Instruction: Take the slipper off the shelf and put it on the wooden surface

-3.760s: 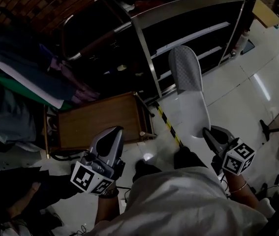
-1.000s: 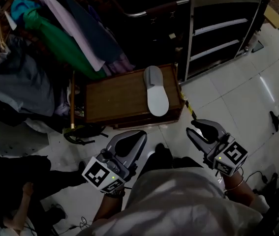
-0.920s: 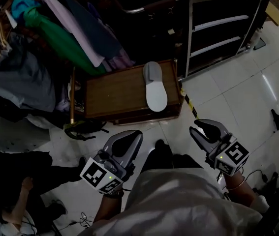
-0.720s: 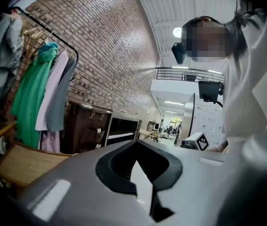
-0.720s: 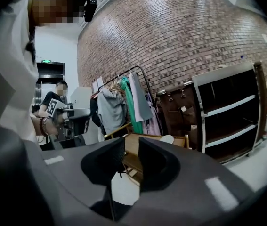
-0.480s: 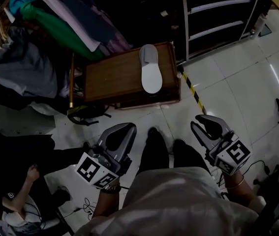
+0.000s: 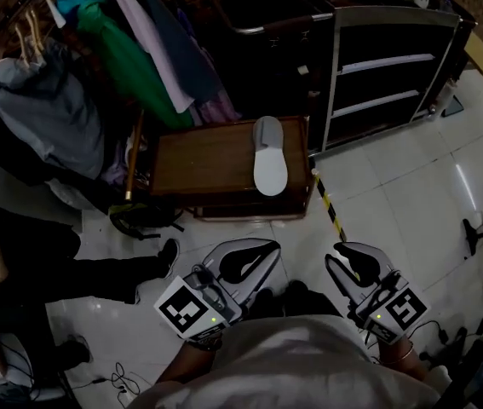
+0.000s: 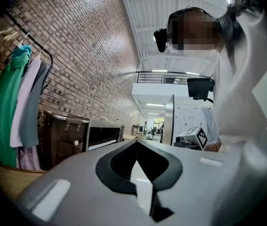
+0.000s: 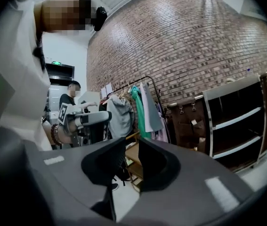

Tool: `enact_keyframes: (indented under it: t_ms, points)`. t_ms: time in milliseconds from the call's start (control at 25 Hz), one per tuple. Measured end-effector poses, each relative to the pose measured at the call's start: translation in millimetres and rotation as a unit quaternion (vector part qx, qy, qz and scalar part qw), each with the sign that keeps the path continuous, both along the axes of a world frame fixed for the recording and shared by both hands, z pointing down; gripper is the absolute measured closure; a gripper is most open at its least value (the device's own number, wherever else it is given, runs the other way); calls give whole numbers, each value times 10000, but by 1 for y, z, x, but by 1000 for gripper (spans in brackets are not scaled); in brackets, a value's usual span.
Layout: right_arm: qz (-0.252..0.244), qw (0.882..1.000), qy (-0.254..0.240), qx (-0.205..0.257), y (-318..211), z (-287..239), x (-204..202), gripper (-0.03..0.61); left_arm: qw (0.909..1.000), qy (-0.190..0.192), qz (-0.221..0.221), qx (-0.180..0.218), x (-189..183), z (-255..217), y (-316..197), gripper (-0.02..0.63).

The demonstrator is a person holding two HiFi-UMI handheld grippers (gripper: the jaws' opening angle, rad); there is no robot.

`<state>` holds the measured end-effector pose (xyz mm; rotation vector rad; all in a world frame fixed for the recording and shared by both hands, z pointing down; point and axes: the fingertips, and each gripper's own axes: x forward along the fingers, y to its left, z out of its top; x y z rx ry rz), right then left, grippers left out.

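The grey and white slipper [image 7: 269,156] lies flat on the right part of the low wooden surface [image 7: 198,156], with neither gripper touching it. The black shelf [image 7: 386,66] stands to its right with bare boards. Both grippers are held low near my body, well short of the wood. My left gripper [image 7: 268,247] [image 8: 135,142] is shut and empty. The jaws of my right gripper [image 7: 333,254] [image 9: 132,142] are closing, with a narrow gap and nothing between them. The right gripper view shows the wood's edge [image 9: 132,158] but not the slipper.
A clothes rack [image 7: 122,66] with hanging garments crowds the wood's left and back. A dark trunk [image 7: 267,24] stands behind it. Yellow and black tape [image 7: 330,210] runs over the white tiles. A seated person's leg and shoe [image 7: 166,256] reach in from the left. A stand's foot [image 7: 480,228] is at the right.
The slipper was held up by my right gripper earlier; it now lies on the wood. Over the last second it has stayed put, and both grippers have drawn back toward me.
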<state>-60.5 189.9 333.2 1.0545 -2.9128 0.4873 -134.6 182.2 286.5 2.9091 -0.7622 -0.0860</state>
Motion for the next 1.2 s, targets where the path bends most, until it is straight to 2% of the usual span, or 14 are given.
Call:
enact_keyframes:
  t_ms: [240,360,440,680,800,960,1120,1200]
  points:
    - [-88,9999,58,135,10,-13,-48,505,9992,278,-200,-181,-16,0,28,615]
    - [-197,9992,128,330,17,-25,-68,506,9997,222,-88,76,-27,-10,41,615]
    - [-127,9986,218,458,17,-33,-73,509,9996,229,-92,139,-43,-15,48,615]
    - [-41,9978,209,635,22,-48,-86,514,9994,232,-269,-20,-78,-14,53,615]
    - [-127,9983,245,507,30,-32,-95,520,9999,99,-96,-46,-75,0,54,615]
    - [-78,9991,375,180,35,-14,-89,522,9999,-18,41,-113,-77,9,56,615]
    - [135,9988,468,67,28,-13,-75,525,9999,129,36,-89,-81,2,49,615]
    - [91,9986,506,79,26,-10,-74,526,9996,260,-37,-110,-82,-2,44,615]
